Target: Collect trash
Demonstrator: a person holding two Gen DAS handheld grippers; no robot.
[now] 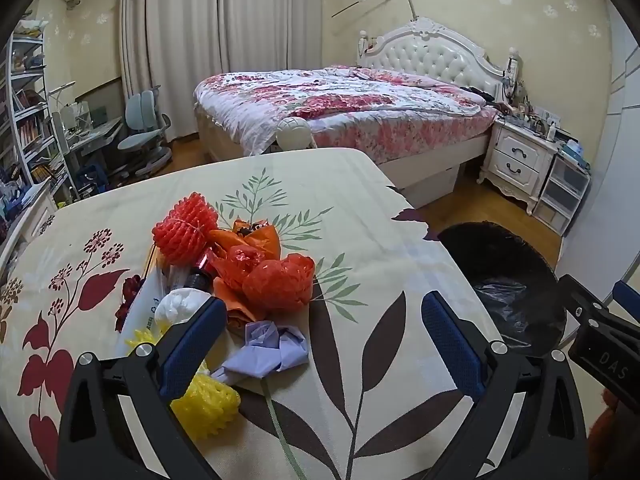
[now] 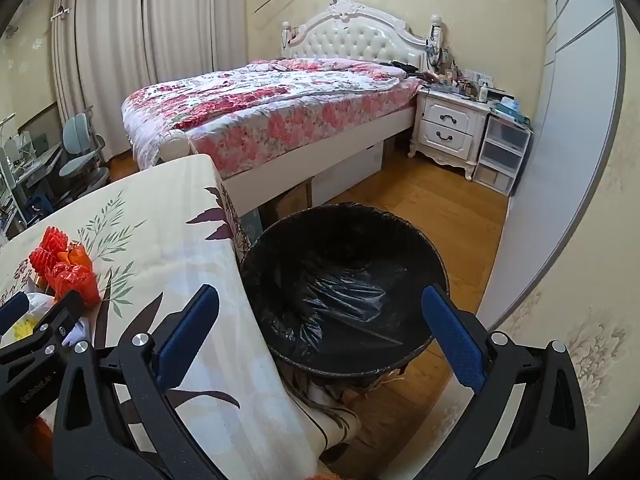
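A heap of trash lies on the leaf-patterned table cloth (image 1: 360,216): a red foam net (image 1: 185,227), crumpled orange-red plastic bags (image 1: 278,286), a lilac crumpled wrapper (image 1: 268,350), a yellow foam net (image 1: 206,402) and a white wad (image 1: 182,304). My left gripper (image 1: 322,318) hangs open just above the table, its left finger beside the lilac wrapper, with nothing between its fingers. A black-lined trash bin (image 2: 344,292) stands on the floor right of the table. Over the bin's near rim my right gripper (image 2: 320,308) is open and empty. The same trash pile (image 2: 68,268) shows at the left in the right wrist view.
A bed (image 1: 340,108) with a floral quilt stands behind the table. A white nightstand (image 2: 448,128) and plastic drawers (image 2: 504,156) sit at the right wall. A desk and chair (image 1: 140,132) and bookshelves (image 1: 28,108) fill the left. Wooden floor (image 2: 440,216) lies beyond the bin.
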